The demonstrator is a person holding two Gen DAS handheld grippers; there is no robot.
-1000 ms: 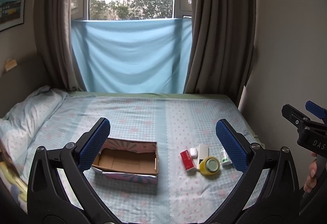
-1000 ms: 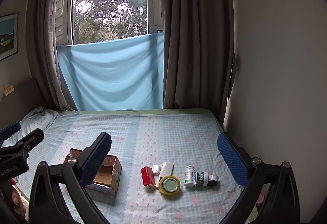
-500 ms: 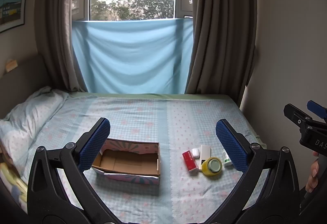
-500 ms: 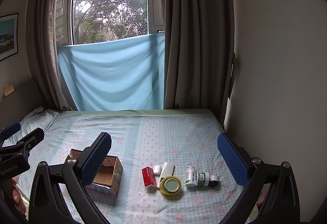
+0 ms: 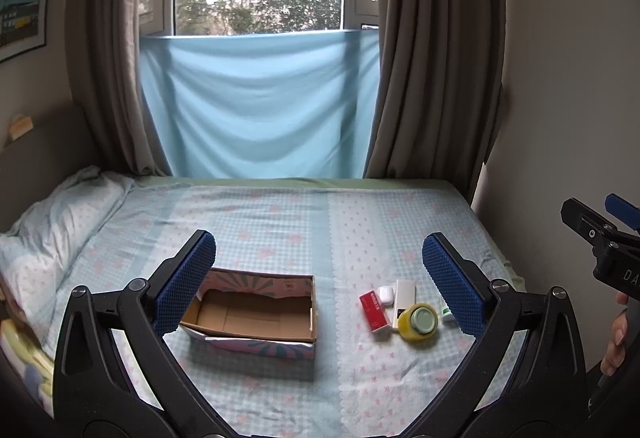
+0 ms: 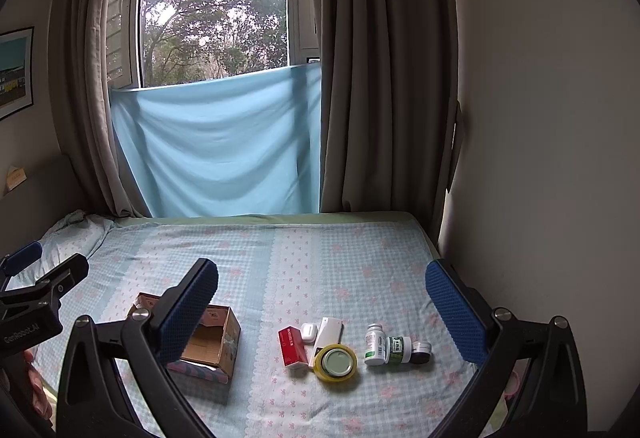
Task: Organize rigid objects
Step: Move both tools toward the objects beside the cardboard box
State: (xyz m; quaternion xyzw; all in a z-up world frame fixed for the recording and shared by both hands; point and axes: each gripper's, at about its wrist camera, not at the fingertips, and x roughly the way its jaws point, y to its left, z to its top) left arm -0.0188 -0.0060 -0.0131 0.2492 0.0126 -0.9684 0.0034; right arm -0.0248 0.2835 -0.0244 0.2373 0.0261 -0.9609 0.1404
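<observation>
An open, empty cardboard box (image 5: 256, 314) (image 6: 208, 342) sits on the bed. To its right lie a red box (image 5: 374, 310) (image 6: 292, 348), a small white case (image 6: 309, 332), a white flat box (image 6: 328, 332), a yellow jar with a green lid (image 5: 419, 321) (image 6: 335, 362), a white bottle (image 6: 375, 344), a green-labelled bottle (image 6: 398, 349) and a small dark jar (image 6: 421, 352). My left gripper (image 5: 320, 284) is open and empty above the bed, over the box and the items. My right gripper (image 6: 322, 312) is open and empty above the items.
The bed (image 5: 304, 214) has a checked blue sheet, with a pillow (image 5: 56, 222) at the left. A wall (image 6: 540, 158) runs along the bed's right side. Curtains (image 5: 432, 58) and a blue cloth (image 5: 256, 106) hang at the window behind.
Both views have shifted slightly; the left gripper has drifted a little, with the box and items now lower and further right in its view. Both grippers stay open and empty.
</observation>
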